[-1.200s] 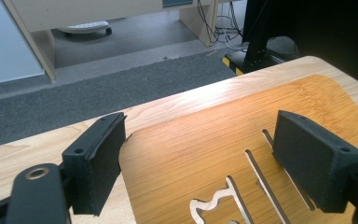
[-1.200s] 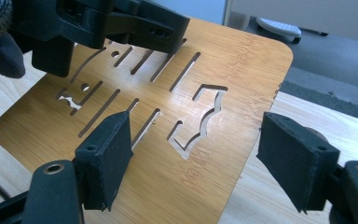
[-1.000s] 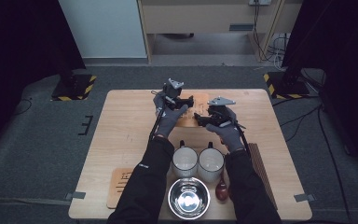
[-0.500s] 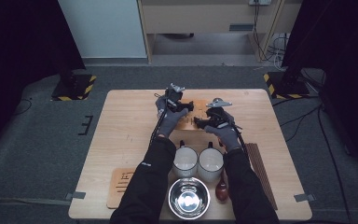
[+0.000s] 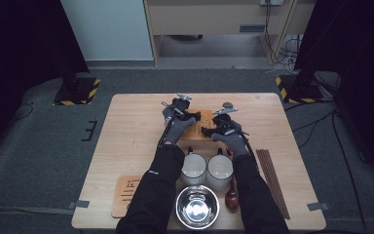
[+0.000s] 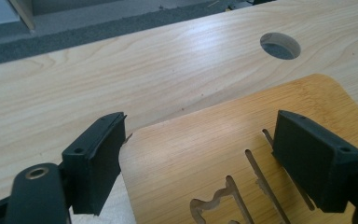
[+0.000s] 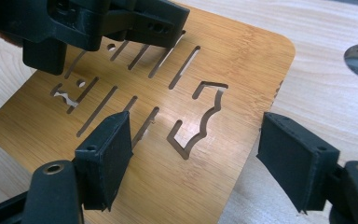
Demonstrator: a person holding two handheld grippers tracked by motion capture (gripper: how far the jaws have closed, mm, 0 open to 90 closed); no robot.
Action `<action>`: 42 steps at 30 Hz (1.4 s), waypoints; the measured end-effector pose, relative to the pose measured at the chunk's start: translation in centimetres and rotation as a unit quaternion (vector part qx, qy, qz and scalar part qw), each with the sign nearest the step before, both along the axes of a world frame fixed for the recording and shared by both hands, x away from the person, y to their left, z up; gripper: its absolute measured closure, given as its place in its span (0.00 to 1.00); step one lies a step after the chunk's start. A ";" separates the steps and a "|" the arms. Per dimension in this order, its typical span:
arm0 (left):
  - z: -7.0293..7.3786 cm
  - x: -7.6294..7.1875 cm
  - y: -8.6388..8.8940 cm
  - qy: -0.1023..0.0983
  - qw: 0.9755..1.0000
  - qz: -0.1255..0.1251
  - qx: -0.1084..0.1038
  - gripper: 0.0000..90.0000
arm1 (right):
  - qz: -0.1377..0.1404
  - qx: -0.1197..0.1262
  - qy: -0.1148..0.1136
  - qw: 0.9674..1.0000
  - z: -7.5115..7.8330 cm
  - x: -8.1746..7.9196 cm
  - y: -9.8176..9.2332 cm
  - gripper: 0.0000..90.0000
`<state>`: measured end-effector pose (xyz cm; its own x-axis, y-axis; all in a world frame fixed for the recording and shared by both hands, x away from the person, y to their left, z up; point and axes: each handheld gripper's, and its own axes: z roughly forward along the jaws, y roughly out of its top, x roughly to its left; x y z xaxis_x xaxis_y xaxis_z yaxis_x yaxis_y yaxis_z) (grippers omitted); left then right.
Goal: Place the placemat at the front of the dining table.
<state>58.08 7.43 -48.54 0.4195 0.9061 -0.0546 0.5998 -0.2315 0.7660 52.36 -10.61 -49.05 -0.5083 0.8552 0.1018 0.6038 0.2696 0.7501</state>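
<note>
A bamboo mat with cut slots lies flat on the surface, at the centre of the high view. Left tongs and right tongs both stand spread, straddling opposite ends of it and pinching nothing, probably so that each can take an edge and lift it level.

Bare tabletop lies open left of the slotted wooden board. Toward the person, two mugs and a steel bowl block the way, and chopsticks line the right side.
</note>
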 end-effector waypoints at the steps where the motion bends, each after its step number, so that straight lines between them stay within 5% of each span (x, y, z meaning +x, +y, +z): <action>1: -0.3 0.0 0.0 0.005 1.000 0.002 0.000 0.19 | 0.002 -0.001 0.005 1.000 -0.2 0.1 0.1 0.29; 42: -3.0 0.2 -0.4 0.073 0.997 0.012 0.016 0.19 | 0.008 -0.024 0.064 0.998 -2.8 0.3 0.4 0.29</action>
<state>58.26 7.07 -51.54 0.3883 0.9178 -0.0832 0.7092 -0.2399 0.6630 52.70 -10.18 -51.88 -0.5067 0.8529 0.1262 0.6898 0.3132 0.6527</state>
